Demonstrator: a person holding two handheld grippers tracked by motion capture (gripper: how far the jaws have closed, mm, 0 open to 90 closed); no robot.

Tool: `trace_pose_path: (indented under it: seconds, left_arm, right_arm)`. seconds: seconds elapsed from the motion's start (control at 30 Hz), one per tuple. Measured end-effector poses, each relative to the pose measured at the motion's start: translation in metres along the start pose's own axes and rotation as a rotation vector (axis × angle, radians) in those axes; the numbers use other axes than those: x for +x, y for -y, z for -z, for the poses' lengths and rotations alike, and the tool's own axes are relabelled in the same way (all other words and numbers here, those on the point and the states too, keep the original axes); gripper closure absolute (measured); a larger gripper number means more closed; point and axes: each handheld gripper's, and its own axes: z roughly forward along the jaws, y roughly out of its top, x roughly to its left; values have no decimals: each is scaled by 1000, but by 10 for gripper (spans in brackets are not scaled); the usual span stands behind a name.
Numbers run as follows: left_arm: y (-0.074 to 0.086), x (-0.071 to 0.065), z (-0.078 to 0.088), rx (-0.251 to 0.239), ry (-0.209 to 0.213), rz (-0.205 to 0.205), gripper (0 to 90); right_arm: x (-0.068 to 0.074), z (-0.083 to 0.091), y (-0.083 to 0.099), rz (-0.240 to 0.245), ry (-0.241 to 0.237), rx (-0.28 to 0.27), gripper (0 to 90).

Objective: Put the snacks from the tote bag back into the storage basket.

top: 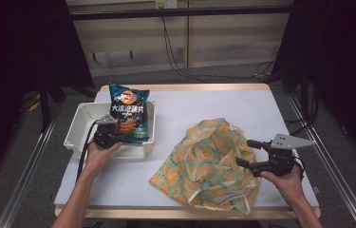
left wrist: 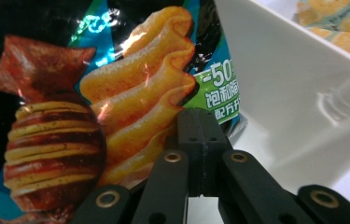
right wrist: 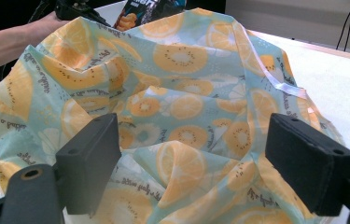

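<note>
While left tool (left wrist: pixel 199 154) pinches crisp bag (left wrist: pixel 116 93), printed chips close

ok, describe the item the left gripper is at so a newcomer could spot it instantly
Start at the white table and go to the white bin at its left side. Standing in it is the chip bag, with the left gripper shut at its lower edge. It is the one glossy dark-and-teal packet with pictured ridged chips, unlike the soft orange-slice cloth bag to its right.

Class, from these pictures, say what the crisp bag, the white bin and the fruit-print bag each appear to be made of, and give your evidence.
Crisp bag: glossy printed foil or plastic film, showing bright glints and crinkles. White bin: smooth moulded plastic, apparently, with rigid walls and a soft sheen. Fruit-print bag: thin matte fabric, probably, slumped in soft folds.
</note>
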Motion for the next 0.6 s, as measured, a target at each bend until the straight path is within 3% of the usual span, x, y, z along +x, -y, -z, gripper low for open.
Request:
trace_pose_path:
  seconds: [0.17, 0.3, 0.47, 0.53, 0.6]
  left_arm:
    - [0, 6, -3, 6, -12, 12, 900]
    - [3, 11, -7, 46, -17, 1, 900]
    - [3, 20, -8, 50, -6, 25, 900]
    - [2, 23, -9, 51, -27, 28, 900]
    - [-2, 25, -11, 82, -12, 30, 900]
  right_arm:
    - [-1, -1, 0, 0, -2, -1, 173]
    - [0, -1, 0, -2, -2, 1, 173]
    - [0, -1, 1, -4, -1, 3, 173]
    - [0, -2, 1, -1, -1, 5, 173]
    - [0, -2, 1, 1, 1, 5, 173]
